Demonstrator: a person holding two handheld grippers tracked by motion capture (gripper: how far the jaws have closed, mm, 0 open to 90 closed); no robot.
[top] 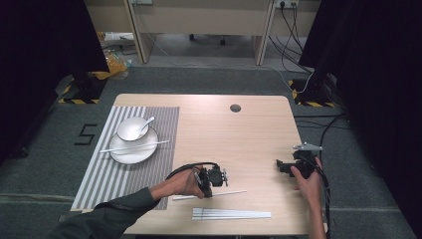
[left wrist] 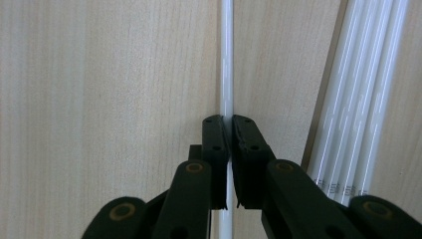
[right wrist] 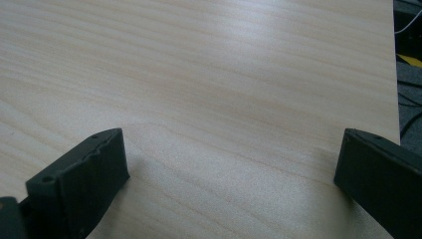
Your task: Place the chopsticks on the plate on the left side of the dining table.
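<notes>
Left hand-held gripper sat low on the bench, near the front edge, jaws pinched almost fully together around a single white chopstick; in the left gripper view that chopstick ran straight out between the pads, lying flat on the wood. Grip looked to be somewhere left of the stick's middle, with the long end trailing toward the person's right. Just beside it, nearer the front edge, lay a bundle of white chopsticks, side by side, apart from the held one; same bundle showed at the right of the left gripper view. Right hand-held gripper rested near the right edge, jaws spread wide, nothing between them, bare wood in its own view. Far left: striped placemat carrying a white plate with a bowl, spoon and one chopstick laid across the plate. Judgement: stick is light, stiff, thin, glossy, so likely slippery and prone to swivel in the pads if held off-centre; a hold nearer mid-length, square across it, would keep it level. Not fragile, but easy to drop or roll.
</notes>
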